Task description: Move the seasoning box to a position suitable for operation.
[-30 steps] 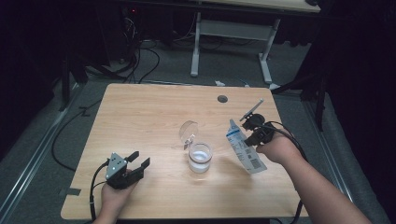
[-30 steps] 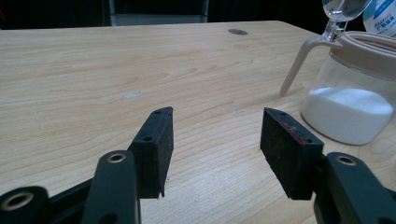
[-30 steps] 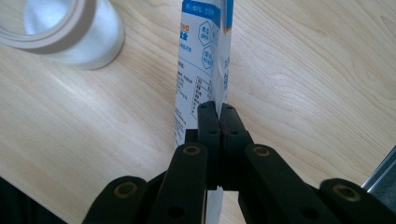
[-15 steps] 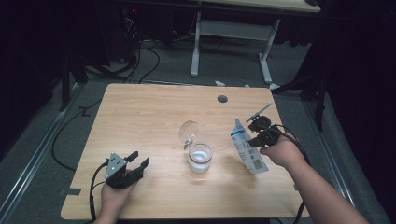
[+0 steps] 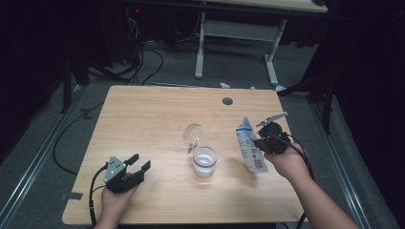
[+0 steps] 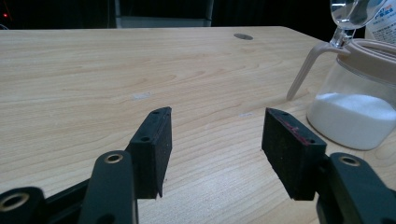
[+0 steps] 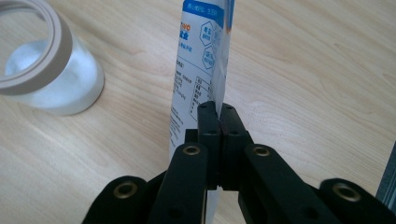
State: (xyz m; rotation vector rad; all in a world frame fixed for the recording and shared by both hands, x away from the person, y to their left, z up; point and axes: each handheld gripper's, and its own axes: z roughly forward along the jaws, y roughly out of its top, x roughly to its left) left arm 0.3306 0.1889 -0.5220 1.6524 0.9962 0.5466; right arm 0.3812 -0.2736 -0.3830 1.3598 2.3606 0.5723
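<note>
Packet (image 5: 250, 149) stands near upright, top tilted away, in right gripper (image 7: 218, 112).

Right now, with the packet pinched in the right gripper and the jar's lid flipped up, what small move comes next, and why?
Probably carry the packet left until its top corner hangs above the jar. The right gripper is shut on the packet, which stands on the table to the jar's right, apart from it. The lid is open, so the mouth is free.

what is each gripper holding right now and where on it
The right gripper is shut on the packet, pinching its thin side edge. The left gripper is open over the table, holding nothing.
</note>
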